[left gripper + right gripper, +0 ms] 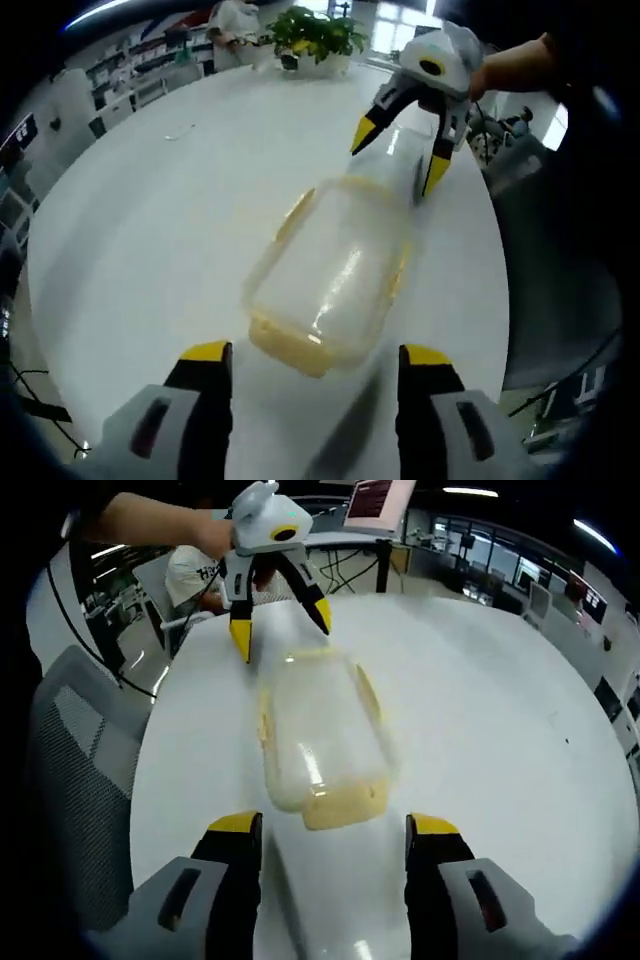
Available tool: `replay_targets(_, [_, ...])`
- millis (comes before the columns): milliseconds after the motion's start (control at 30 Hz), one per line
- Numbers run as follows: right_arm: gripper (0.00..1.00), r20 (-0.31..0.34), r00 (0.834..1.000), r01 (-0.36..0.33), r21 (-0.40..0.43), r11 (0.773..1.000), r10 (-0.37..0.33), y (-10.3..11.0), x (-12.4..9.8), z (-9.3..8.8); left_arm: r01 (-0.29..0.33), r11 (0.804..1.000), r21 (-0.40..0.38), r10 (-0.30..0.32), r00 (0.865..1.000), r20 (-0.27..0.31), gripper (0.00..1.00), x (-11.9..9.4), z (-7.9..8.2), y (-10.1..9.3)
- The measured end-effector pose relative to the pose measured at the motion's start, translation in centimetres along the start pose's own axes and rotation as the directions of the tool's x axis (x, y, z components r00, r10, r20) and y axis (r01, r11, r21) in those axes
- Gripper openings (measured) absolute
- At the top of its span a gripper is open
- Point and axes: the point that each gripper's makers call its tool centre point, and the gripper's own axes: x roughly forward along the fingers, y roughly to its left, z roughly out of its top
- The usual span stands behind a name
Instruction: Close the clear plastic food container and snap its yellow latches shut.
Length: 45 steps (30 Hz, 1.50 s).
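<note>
Here, in the left gripper view, the left gripper (315,352) comes up from the bottom with its two yellow-tipped jaws wide apart, and nothing is between them. Just past the tips lies the clear plastic food container (330,275) on the round white table (150,230). It is a long see-through box with its lid on top. A yellow latch (290,350) shows at its near short end, and another yellow latch (295,212) runs along one long side. Whether they are snapped down I cannot tell, for the box is blurred.

Past the far end of the box, the right gripper (396,155) points down at the table with its jaws spread wide and holding nothing. A hand (515,65) holds it from behind. One tip is just beside the far corner of the box. Far off, at the table's back edge, stands a green plant (318,35).

The right gripper view looks from the other end. There the right gripper (334,825) is wide open, and the container (318,735) lies just ahead. Beyond it the left gripper (282,625) stands open over the far end, held by a hand (208,532) on a dark sleeve (135,518). This view also shows a grey mesh chair (85,780) beside the table (480,730) and a screen (378,500) far behind.
</note>
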Motion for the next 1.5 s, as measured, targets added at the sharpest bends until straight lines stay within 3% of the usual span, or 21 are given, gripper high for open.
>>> replay_targets(233, [0.54, -0.018, 1.000, -0.003, -0.025, 1.000, 0.003, -0.4, 0.5, 0.3, 0.021, 0.996, 0.083, -0.017, 0.999, -0.049, 0.59, 0.2, -0.1, 0.3])
replay_targets(533, [0.53, -0.042, 0.999, -0.027, -0.081, 0.996, 0.023, -0.3, 1.2, 0.6, 0.045, 0.976, 0.212, -0.024, 0.994, -0.102, 0.56, 0.5, 0.0, 0.9])
replay_targets(1200, [0.46, -0.135, 0.990, -0.065, -0.137, 0.988, 0.047, -0.8, 2.2, -0.2, 0.095, 0.944, 0.317, -0.046, 0.986, -0.159, 0.46, 1.5, 0.0, 1.5])
replay_targets(1367, [0.42, -0.156, 0.986, -0.083, -0.146, 0.986, 0.059, -0.7, 2.5, -0.3, 0.125, 0.930, 0.347, -0.065, 0.981, -0.180, 0.40, 1.8, -0.2, 1.0])
replay_targets(1500, [0.40, -0.169, 0.983, -0.097, -0.145, 0.985, 0.072, -0.7, 2.7, -0.4, 0.142, 0.906, 0.398, -0.065, 0.977, -0.202, 0.38, 2.1, -0.4, 1.0])
